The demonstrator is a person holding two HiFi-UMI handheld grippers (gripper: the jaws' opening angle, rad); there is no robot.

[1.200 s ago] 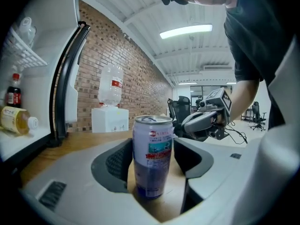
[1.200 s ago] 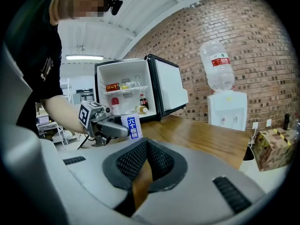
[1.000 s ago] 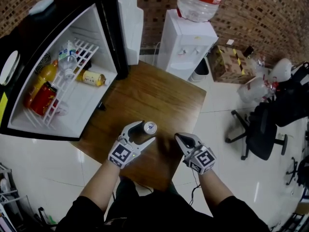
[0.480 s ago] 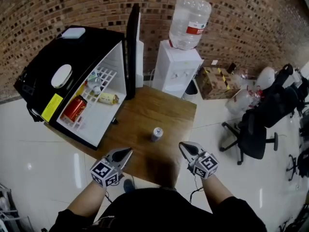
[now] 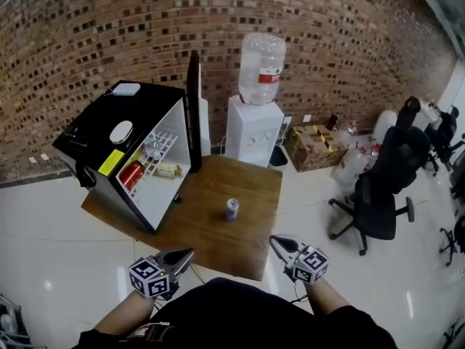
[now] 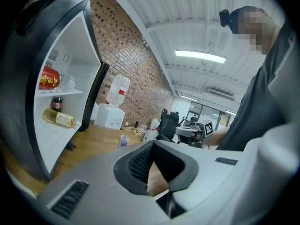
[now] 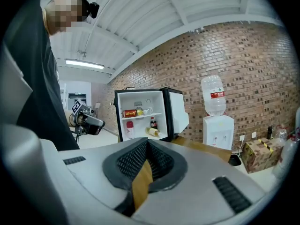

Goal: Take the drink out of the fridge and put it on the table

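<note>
The drink can [image 5: 231, 209] is standing upright on the wooden counter [image 5: 211, 238], out ahead of both grippers and roughly midway between their lines, well apart from either. The left gripper [image 5: 186, 254] is hanging at the counter's near edge, clenched on nothing. The right gripper [image 5: 278, 243] is doing the same on its side, jaws pressed together and empty. Ahead and to the left of the left gripper, the fridge [image 5: 166, 184] is sitting with its door [image 5: 194, 107] swung open and other drinks resting on its shelves. The task is looking done. The danger now is a gripper sweeping forward to shut that door and clipping the tall, narrow can, tipping it or sending it rolling off the counter.
</note>
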